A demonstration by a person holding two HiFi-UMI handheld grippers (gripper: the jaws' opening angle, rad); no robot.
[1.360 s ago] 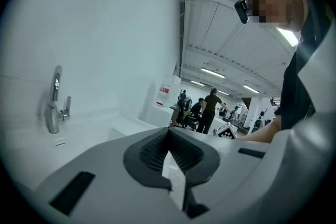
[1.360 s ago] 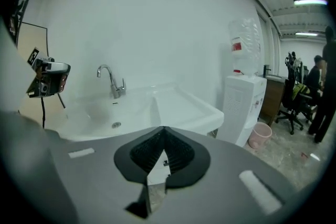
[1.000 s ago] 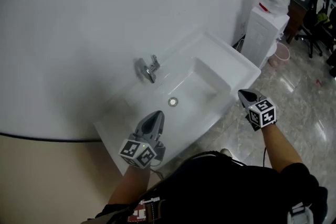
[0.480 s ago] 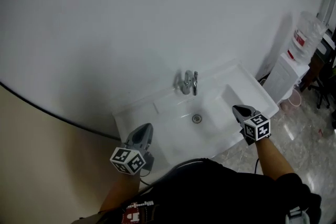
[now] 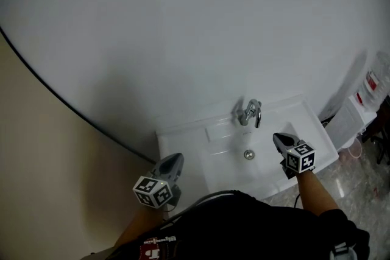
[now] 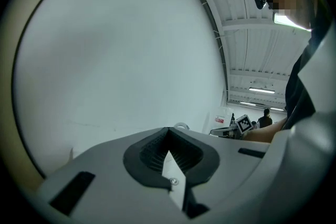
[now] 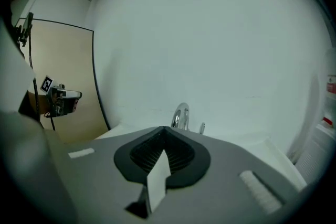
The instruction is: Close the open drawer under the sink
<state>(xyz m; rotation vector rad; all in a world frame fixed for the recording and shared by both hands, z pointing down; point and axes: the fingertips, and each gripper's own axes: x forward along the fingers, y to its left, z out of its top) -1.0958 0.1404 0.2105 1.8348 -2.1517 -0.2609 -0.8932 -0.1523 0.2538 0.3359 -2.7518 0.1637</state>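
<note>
A white sink (image 5: 183,134) with a chrome faucet (image 5: 250,112) stands against the white wall in the head view. The drawer under it is hidden by the sink top and the person's body. My left gripper (image 5: 173,159) hovers over the sink's front left corner, its jaws shut with nothing between them. My right gripper (image 5: 279,139) hangs above the basin's right side, jaws shut and empty. In the right gripper view the faucet (image 7: 181,115) shows just beyond the closed jaws. In the left gripper view the wall fills the frame and the right gripper (image 6: 239,124) shows far off.
A drain (image 5: 248,154) sits in the basin. A water dispenser (image 5: 365,100) stands right of the sink on the glossy tiled floor (image 5: 359,179). A beige wall panel (image 5: 42,179) with a dark edge lies to the left.
The head view has swung left and up, so the sink now lies square below me. Both grippers stay shut and have risen over the sink's front edge.
</note>
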